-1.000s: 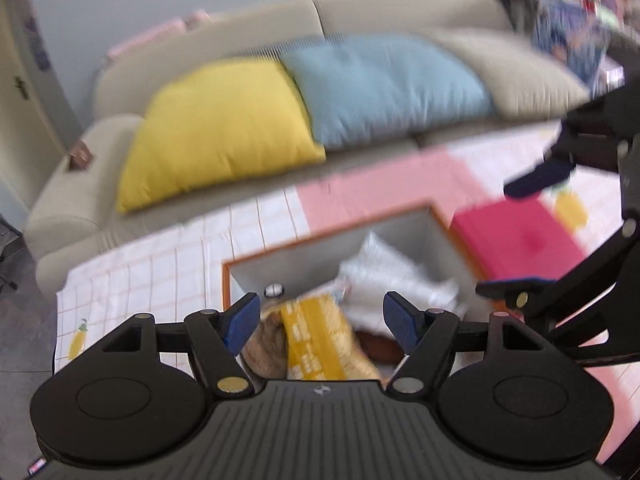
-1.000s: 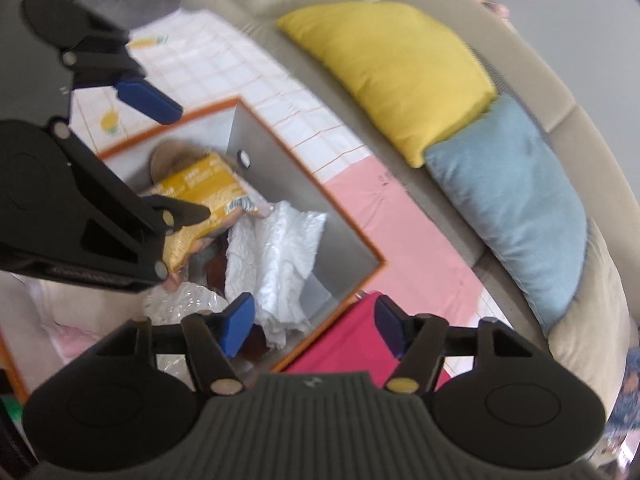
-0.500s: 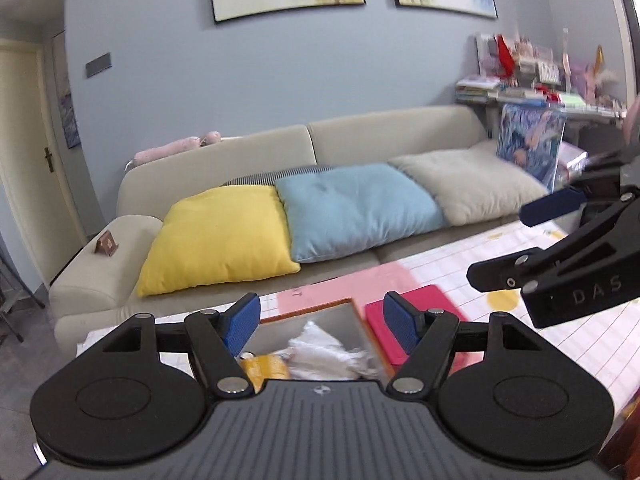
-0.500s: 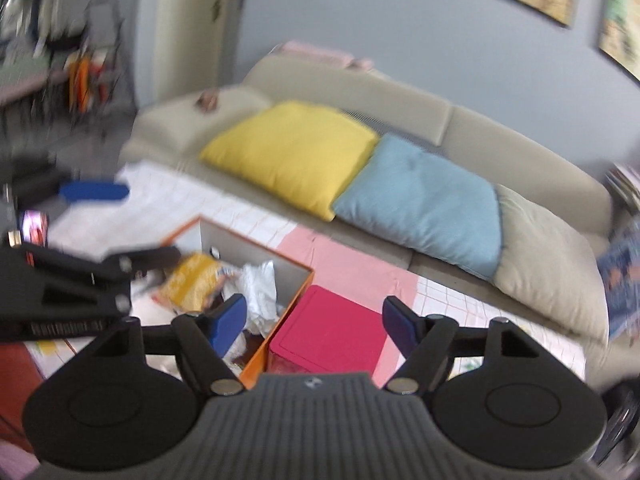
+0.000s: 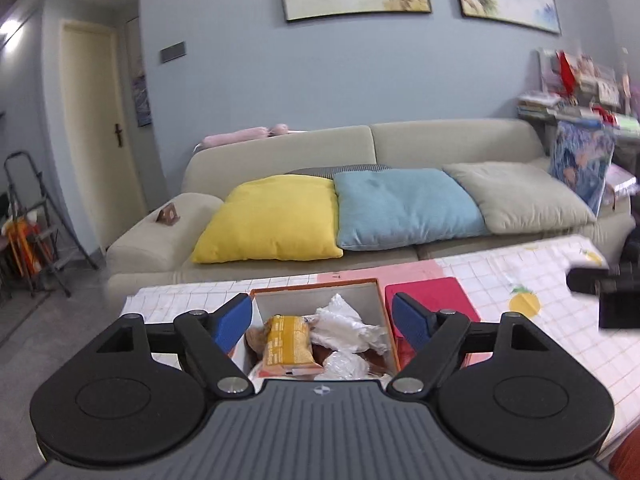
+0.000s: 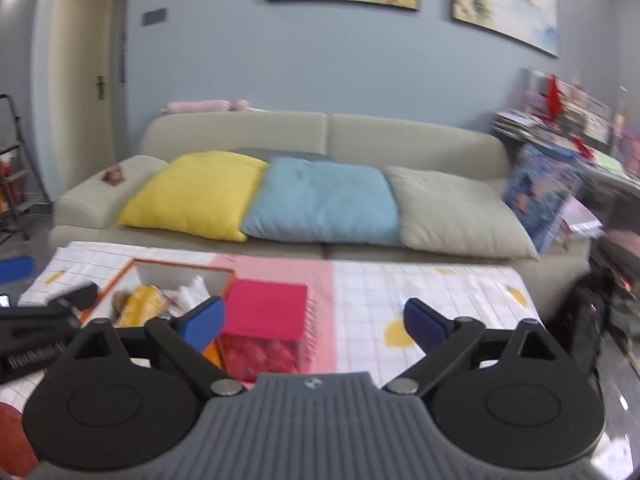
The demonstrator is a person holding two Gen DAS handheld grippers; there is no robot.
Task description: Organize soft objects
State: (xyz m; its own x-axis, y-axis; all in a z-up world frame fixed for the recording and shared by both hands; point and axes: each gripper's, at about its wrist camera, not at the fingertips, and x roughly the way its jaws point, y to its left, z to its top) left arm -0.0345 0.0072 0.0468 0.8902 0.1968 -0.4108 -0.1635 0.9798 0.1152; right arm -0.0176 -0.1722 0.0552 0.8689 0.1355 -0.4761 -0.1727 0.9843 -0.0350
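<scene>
You have almost nothing to read here. The left gripper (image 6: pixel 48 354) shows a strip of pale lettering along its black arm in the right wrist view, but it is too blurred to make out. The yellow packet (image 5: pixel 289 340) in the orange box (image 5: pixel 316 286) carries printing too small to read. The small round emblem on each gripper body is a mark, not words.

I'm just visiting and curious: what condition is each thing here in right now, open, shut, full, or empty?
Left gripper: open, holding nothing.
Right gripper: open, holding nothing.
Orange box: open, lidless, with a yellow packet and crumpled white plastic inside.
Red box: lid on, shut.
Door: shut.
Sofa: three cushions lying along the seat.
</scene>
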